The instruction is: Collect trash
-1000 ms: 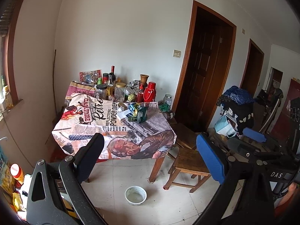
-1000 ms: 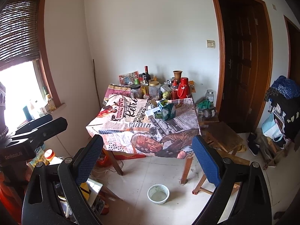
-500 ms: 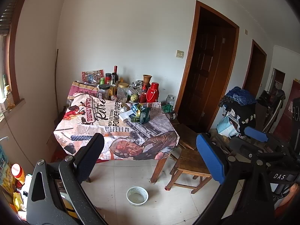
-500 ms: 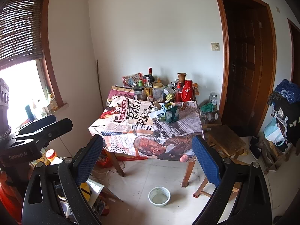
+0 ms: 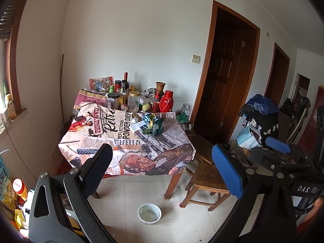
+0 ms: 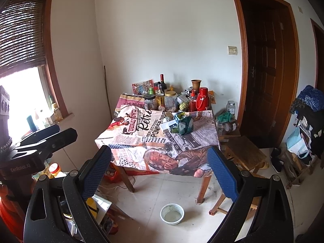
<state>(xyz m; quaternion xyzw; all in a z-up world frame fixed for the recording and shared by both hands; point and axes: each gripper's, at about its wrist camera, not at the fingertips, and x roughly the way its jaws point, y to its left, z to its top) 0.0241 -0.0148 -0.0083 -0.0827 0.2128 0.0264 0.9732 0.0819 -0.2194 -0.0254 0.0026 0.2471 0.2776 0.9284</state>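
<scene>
Task barely begun. Left gripper [image 5: 162,169] and right gripper [image 6: 160,167] both spread wide, empty, well short of the table [image 5: 129,141]. Trash [image 5: 151,124], crumpled wrappers, lies mid-frame on the tablecloth, right of centre. Nothing collected; no bin visible.

Red thermos [image 5: 166,100] on table; white bowl [image 6: 172,214] on floor.

Both tongs, left tongs [image 5: 162,170] and right tongs [image 6: 160,170], have black speckled arms, silver screws and blue textured pads [image 6: 221,174].
</scene>
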